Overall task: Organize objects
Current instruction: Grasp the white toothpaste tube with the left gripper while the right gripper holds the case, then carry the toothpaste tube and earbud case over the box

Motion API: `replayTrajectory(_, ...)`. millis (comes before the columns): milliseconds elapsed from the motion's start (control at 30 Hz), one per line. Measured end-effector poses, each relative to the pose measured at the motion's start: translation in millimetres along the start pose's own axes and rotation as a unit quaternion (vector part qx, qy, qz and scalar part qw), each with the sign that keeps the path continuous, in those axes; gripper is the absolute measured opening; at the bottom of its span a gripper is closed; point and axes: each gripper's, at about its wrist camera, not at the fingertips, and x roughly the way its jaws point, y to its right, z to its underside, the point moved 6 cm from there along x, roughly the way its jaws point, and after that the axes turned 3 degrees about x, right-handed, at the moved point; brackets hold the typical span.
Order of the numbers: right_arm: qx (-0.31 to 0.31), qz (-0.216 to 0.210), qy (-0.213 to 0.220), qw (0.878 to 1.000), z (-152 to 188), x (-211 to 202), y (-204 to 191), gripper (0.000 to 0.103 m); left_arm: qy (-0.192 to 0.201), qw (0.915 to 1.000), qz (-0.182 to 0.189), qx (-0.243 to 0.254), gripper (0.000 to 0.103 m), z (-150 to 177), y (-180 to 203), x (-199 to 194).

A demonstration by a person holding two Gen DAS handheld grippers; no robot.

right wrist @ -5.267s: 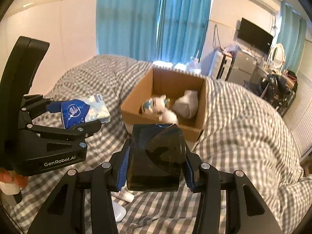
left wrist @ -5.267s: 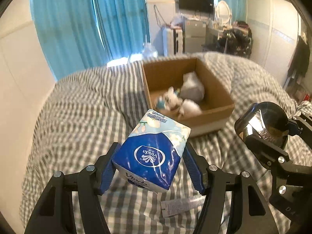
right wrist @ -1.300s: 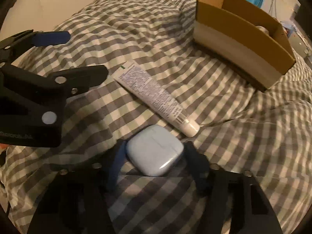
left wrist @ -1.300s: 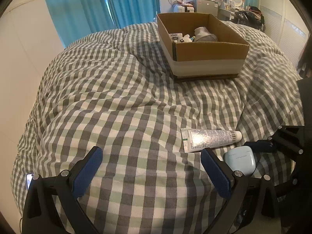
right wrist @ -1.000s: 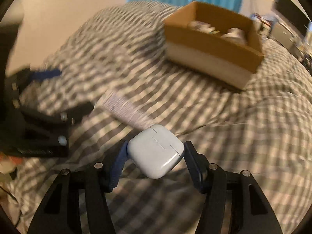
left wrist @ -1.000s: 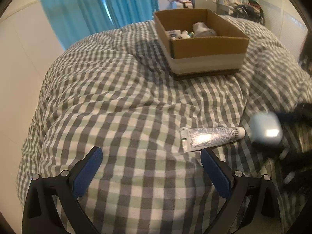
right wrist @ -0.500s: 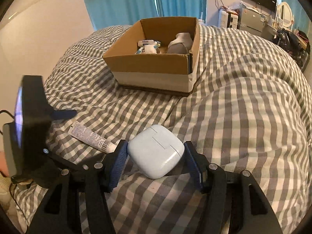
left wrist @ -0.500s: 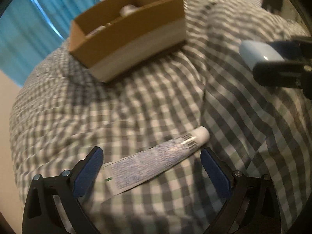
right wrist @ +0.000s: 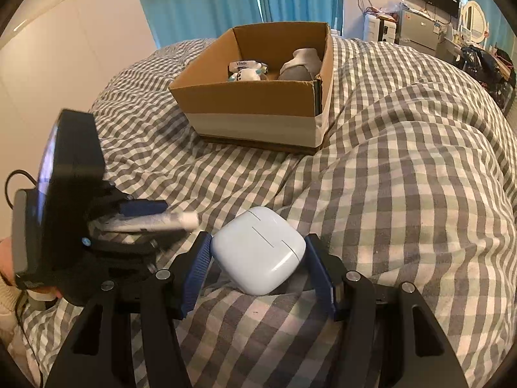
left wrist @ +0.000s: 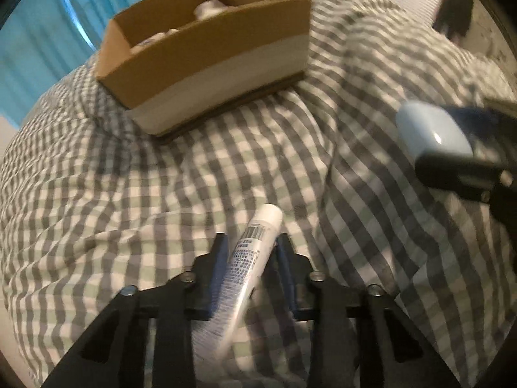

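The tube (left wrist: 250, 260) sits lengthwise between the fingers of the left claw (left wrist: 250, 242), cap pointing forward past the tips, and the claw is pressed in on its body; from the right wrist view it seems lifted off the bed (right wrist: 404, 177), though blur makes that hard to confirm. The earbud case (right wrist: 258, 255) is pinched across its sides by the right claw (right wrist: 258, 252), held above the bedding. Ahead of both stands the box (right wrist: 255, 110), open-topped, on the checked duvet, with a tissue pack (right wrist: 243, 64), a small plush toy (right wrist: 247, 74) and a grey-white item already inside.

Risks, as I judge them: the tube is soft and slick, gripped along its length, so it could slide forward out of the claw when tilted toward the box, or be squeezed hard enough to strain the cap. The case is smooth and rounded; a slight loosening could let it pop free. The two claws are close together, so heading for the box together could make them collide, and the box sits on soft bedding that a knock could tip.
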Motion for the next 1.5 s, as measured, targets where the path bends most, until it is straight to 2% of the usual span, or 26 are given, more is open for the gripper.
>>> replayTrajectory(100, -0.006, 0.009, -0.002, 1.0, 1, 2, -2, 0.058, 0.005, 0.9996, -0.003, -0.026, 0.023, 1, -12, -7)
replayTrajectory(233, -0.014, 0.02, 0.0, 1.0, 0, 0, -5, 0.058, 0.027, 0.9985, -0.021, -0.044, 0.021, -4, -24, -24)
replayTrajectory(367, -0.015, 0.031, 0.008, 0.999, -3, -7, -7, 0.058, 0.052, 0.9962, -0.024, -0.066, 0.021, -8, -40, -47)
replayTrajectory(600, -0.01, 0.041, 0.051, 0.998, -13, -38, -14, 0.058, 0.095, 0.9914, -0.03, -0.085, 0.021, -24, -55, -87)
replayTrajectory(833, -0.034, 0.048, 0.089, 0.994, -31, -73, -33, 0.058, 0.149, 0.9821, -0.035, -0.109, 0.021, -44, -69, -136)
replayTrajectory(967, -0.053, 0.056, 0.118, 0.99, -54, -97, -44, 0.058, 0.184, 0.9758, -0.041, -0.111, 0.021, -65, -80, -168)
replayTrajectory(1167, -0.082, 0.071, 0.169, 0.98, -110, -132, -53, 0.058, 0.221, 0.9671, -0.065, -0.108, 0.021, -108, -102, -203)
replayTrajectory(1333, -0.089, 0.074, 0.187, 0.976, -157, -130, -52, 0.058, 0.231, 0.9641, -0.074, -0.109, 0.021, -145, -118, -202)
replayTrajectory(1500, -0.095, 0.073, 0.201, 0.972, -198, -111, -51, 0.058, 0.228, 0.9652, -0.086, -0.095, 0.021, -182, -130, -176)
